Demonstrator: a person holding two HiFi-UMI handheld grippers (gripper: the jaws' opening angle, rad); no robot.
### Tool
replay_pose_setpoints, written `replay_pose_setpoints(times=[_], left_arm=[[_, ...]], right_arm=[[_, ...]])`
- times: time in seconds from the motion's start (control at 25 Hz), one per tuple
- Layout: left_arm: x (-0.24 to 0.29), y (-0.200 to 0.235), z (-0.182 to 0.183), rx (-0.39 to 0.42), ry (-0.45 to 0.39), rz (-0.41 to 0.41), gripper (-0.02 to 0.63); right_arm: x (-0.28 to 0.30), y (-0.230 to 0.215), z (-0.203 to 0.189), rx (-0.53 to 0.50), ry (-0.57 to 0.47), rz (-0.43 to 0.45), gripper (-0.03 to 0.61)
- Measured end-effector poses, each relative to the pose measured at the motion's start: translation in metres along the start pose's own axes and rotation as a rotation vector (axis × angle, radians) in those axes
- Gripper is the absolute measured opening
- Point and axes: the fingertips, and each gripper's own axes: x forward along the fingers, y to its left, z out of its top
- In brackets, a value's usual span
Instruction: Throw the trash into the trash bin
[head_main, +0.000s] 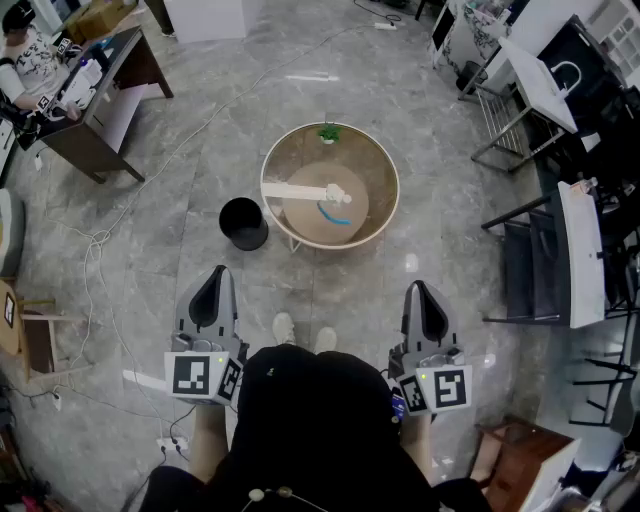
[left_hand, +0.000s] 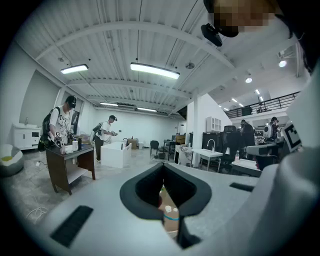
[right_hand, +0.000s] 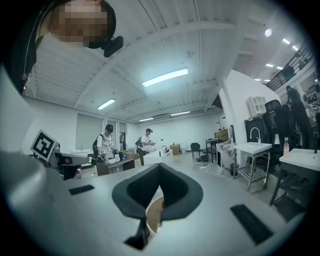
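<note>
A round wooden table (head_main: 375, 160) stands ahead of me in the head view. On it lie a crumpled white scrap (head_main: 336, 190), a blue strip (head_main: 336, 216) and a long white piece (head_main: 293, 190). A black trash bin (head_main: 243, 222) sits on the floor just left of the table. My left gripper (head_main: 215, 273) and right gripper (head_main: 418, 288) are held near my waist, well short of the table, both shut and empty. In the left gripper view the white scrap (left_hand: 168, 208) and blue strip (left_hand: 171, 218) show under the shut left gripper (left_hand: 163, 168). The right gripper (right_hand: 159, 168) sees the table's rim (right_hand: 151, 216).
A small potted plant (head_main: 328, 132) stands at the table's far edge. A dark desk (head_main: 95, 80) with a person beside it is at the far left. Cables (head_main: 95, 240) trail over the floor on the left. Black chairs and white tables (head_main: 560, 250) line the right; a wooden stool (head_main: 520, 460) stands near right.
</note>
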Motion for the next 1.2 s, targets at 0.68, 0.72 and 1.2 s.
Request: replay_pose_setpoints(times=[0.68,0.72,1.2], left_arm=[[0.006,0.001,-0.018,-0.012,0.083,-0.045,0.005],[0.006,0.002,-0.02,-0.021,0.087,-0.052,0.003],[0.007,0.046,-0.015,-0.126,-0.01,-0.16,0.075]], right_arm=[[0.003,0.014,-0.008,0.019,0.026,0.047,0.002],[0.004,0.017,-0.009,0.009,0.028,0.057,0.002],[0.028,0.051,-0.04,-0.116,0.146,0.052,0.108]])
